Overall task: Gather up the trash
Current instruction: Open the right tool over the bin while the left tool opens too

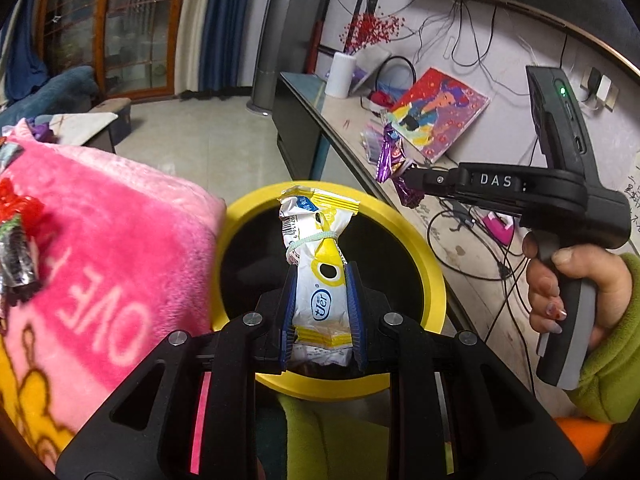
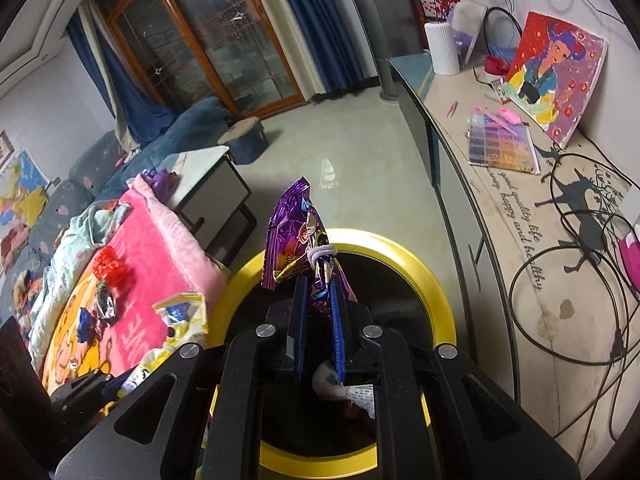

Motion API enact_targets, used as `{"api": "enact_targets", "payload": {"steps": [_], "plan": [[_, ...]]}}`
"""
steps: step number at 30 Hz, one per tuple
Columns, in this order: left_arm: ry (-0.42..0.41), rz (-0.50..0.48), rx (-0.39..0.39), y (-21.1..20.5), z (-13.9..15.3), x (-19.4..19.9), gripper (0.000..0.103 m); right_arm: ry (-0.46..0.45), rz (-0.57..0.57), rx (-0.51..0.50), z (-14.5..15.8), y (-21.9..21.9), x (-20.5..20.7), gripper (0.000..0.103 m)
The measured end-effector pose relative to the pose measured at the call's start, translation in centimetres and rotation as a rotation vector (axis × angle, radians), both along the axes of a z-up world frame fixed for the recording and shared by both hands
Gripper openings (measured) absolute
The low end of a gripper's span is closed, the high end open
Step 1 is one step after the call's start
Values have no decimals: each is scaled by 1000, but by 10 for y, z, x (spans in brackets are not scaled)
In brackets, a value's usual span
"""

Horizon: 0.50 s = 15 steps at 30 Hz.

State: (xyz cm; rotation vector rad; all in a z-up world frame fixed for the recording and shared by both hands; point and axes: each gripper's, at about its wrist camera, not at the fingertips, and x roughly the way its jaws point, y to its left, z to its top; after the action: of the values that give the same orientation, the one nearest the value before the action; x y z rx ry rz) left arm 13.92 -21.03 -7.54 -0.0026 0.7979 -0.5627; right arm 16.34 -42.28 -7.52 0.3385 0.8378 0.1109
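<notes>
1. A living room: tiled floor, blue curtains at a wood-framed glass door in the upper left, a long sideboard [image 2: 516,216] running down the right side with cables and a bright painting [image 2: 556,76] leaning on the wall.
2. A pink blanket [image 1: 100,240] fills the left of the left wrist view; more wrappers lie on it, among them a red one [image 2: 107,266].
3. A bin with a yellow rim [image 1: 434,276] sits at centre frame in both views, its dark mouth open under the grippers.
4. The white and yellow wrapper [image 1: 318,264] stands with its long axis running up the frame, crimped top end pointing away from the camera, a rubber band around its upper part.
5. The left gripper [image 1: 320,304] has its blue pads closed on the wrapper's lower half, over the bin mouth.
6. The purple foil wrapper [image 2: 298,236] also runs lengthwise up the frame, tip tilted slightly left, banded at the middle.
7. The right gripper [image 2: 318,320] pinches its lower end with the jaws nearly together, above the bin; a hand [image 1: 560,292] in a green sleeve grips its handle.
</notes>
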Motion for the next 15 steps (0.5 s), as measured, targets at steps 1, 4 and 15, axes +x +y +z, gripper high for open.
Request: {"api": "enact_targets", "payload": {"steps": [1, 4, 15], "plan": [[3, -2, 3, -1, -2, 1, 17, 7, 1, -1, -1, 1, 1, 11], [21, -7, 8, -4, -8, 6, 17, 25, 2, 5, -6, 0, 3, 12], [51, -11, -15, -5, -21, 17, 51, 58, 2, 40, -15, 1, 7, 25]]}}
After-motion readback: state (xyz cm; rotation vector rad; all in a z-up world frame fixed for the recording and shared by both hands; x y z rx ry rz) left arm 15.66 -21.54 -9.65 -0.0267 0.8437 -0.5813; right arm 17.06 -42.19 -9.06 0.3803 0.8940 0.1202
